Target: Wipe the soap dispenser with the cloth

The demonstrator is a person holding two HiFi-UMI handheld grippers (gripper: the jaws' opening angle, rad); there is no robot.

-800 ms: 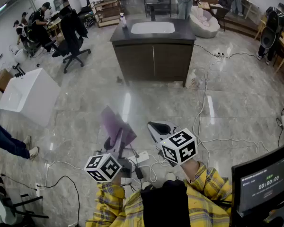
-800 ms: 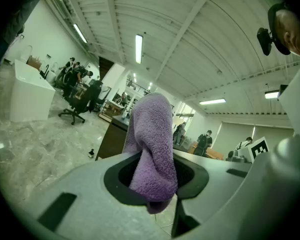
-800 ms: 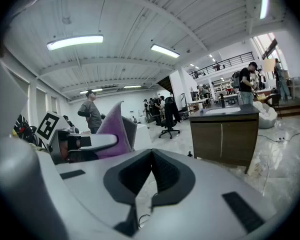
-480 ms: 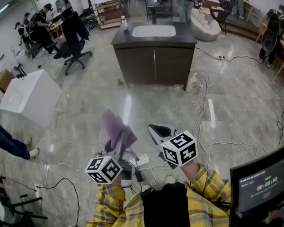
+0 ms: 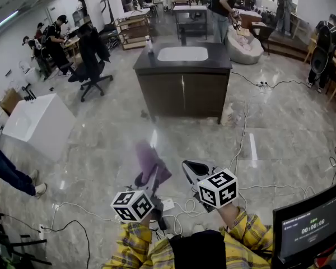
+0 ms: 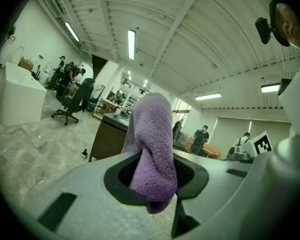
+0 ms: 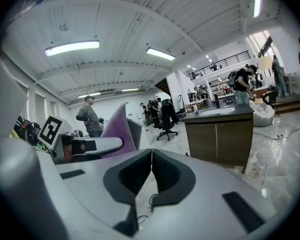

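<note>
closest in, the left gripper (image 5: 150, 179) is clenched on the cloth (image 5: 152, 161). in the left gripper view a purple fold of it is pinched between the jaws and rises above them (image 6: 152, 134). just beside it, the right gripper (image 5: 191, 168) has its jaws pressed together with nothing between them, which the right gripper view (image 7: 151, 171) shows plainly. both point forward and a little downward, over loose cables (image 5: 179, 207) lying on the floor at the person's feet. beyond these lies a broad stretch of bare marble floor (image 5: 112, 122). a white box (image 5: 31, 125) stands well off to the left and more cable (image 5: 243, 128) trails on the right, so the straight path ahead looks open. further on stands the dark cabinet (image 5: 182, 83) with a sink (image 5: 182, 53) set in its top. the soap dispenser (image 5: 149, 43) stands on the counter's far left corner, just beside the sink, apparently upright though too small to read closely. it lies well apart from both grippers, almost dead ahead of the left one, so the cloth-bearing hand is the better placed. the coming move is likely an approach to the cabinet's near left edge, where the front side seems free of obstruction.
</note>
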